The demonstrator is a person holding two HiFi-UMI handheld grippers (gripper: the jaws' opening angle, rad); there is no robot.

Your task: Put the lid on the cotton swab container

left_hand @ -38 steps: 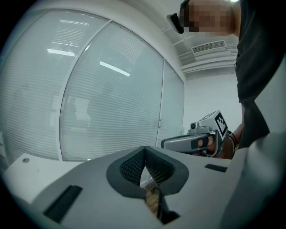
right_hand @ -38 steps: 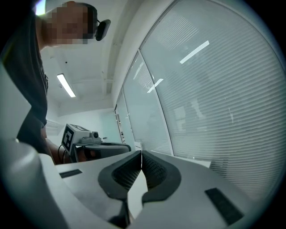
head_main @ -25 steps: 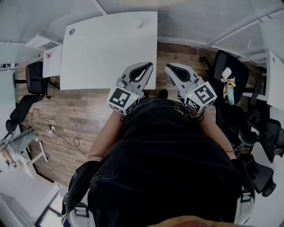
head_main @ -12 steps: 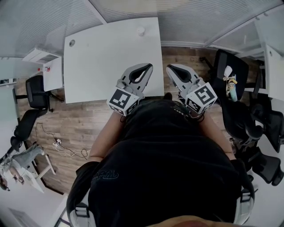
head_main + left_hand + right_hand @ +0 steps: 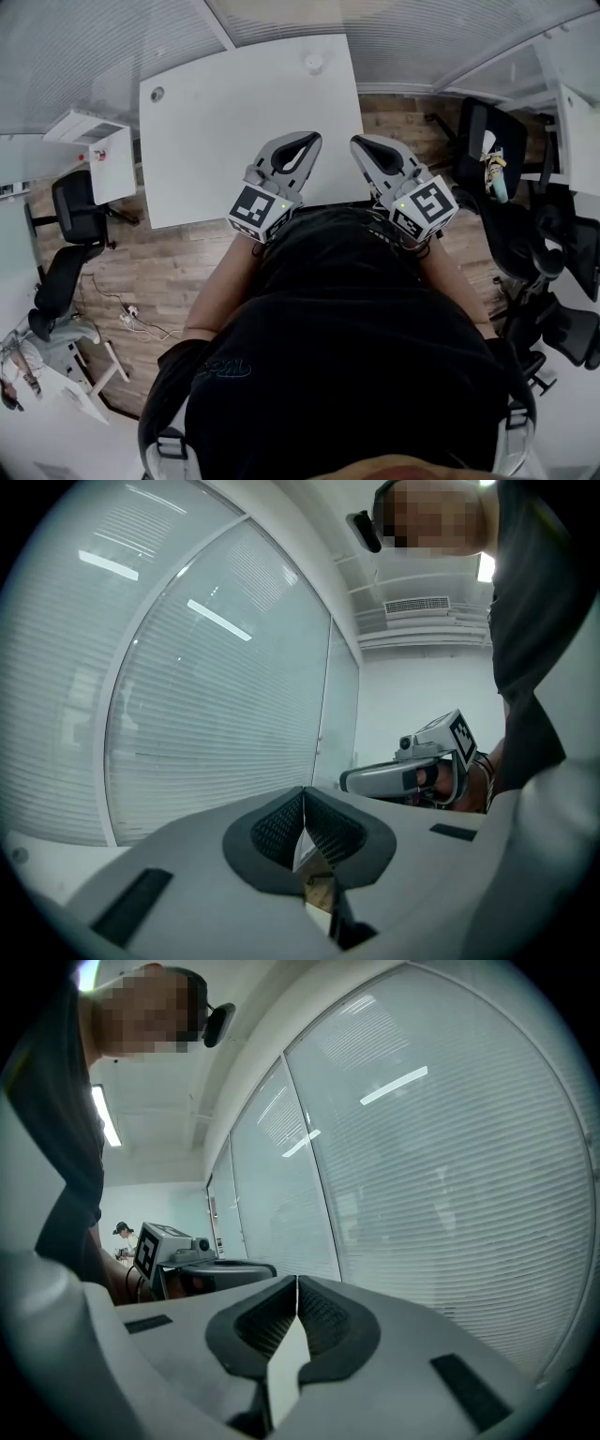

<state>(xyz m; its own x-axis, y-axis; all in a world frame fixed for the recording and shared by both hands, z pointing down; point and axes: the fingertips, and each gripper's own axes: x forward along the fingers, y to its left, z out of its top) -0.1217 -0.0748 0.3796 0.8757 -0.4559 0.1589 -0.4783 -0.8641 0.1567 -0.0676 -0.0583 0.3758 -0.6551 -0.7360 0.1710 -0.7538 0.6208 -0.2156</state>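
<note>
Cotton swab container (image 5: 314, 63) seems to be the small round white thing at the far edge of the white surface (image 5: 234, 141) in the head view; it is too small to tell whether a lid sits on it. The left tongs (image 5: 309, 140) and right tongs (image 5: 362, 143) are held side by side close to the person's chest, over the near edge of the surface and well apart from the container. Black office chairs (image 5: 73, 192) stand on the wooden floor (image 5: 159, 258).

In the left gripper view, the left tongs (image 5: 303, 803) are pressed together with nothing between them, pointing at window blinds (image 5: 206, 686).

In the right gripper view, the right tongs (image 5: 296, 1290) are likewise closed and empty.
</note>
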